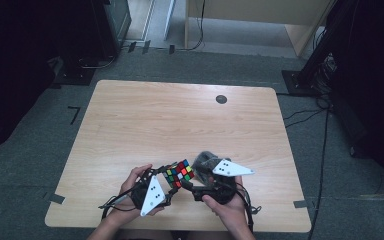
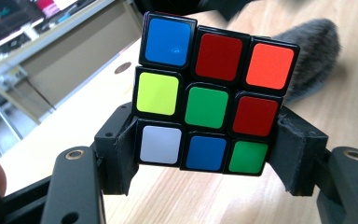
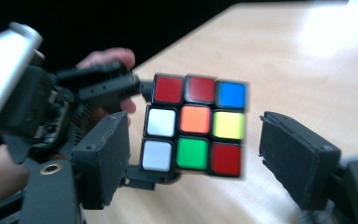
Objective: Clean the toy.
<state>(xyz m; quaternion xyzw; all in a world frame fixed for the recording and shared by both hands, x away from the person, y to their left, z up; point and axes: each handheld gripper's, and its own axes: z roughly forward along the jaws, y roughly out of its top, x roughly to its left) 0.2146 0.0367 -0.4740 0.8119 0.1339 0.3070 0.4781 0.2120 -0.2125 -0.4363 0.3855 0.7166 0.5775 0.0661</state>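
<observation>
Wooden table (image 1: 180, 115) on grey carpet, scrambled puzzle cube (image 1: 179, 173) held above its near edge, left gripper (image 1: 167, 186) clamped on the cube's bottom layer, right gripper (image 1: 194, 184) spread wide, pads either side of the cube without touching, grey furry object (image 1: 205, 160) just behind.

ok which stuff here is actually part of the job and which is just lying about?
In the job:
- puzzle cube, clamped at its bottom layer by the left gripper
- right gripper, jaws either side of the cube, not touching

Lying about:
- grey furry thing on the table behind the cube
- dark round cap near the table's far edge
</observation>
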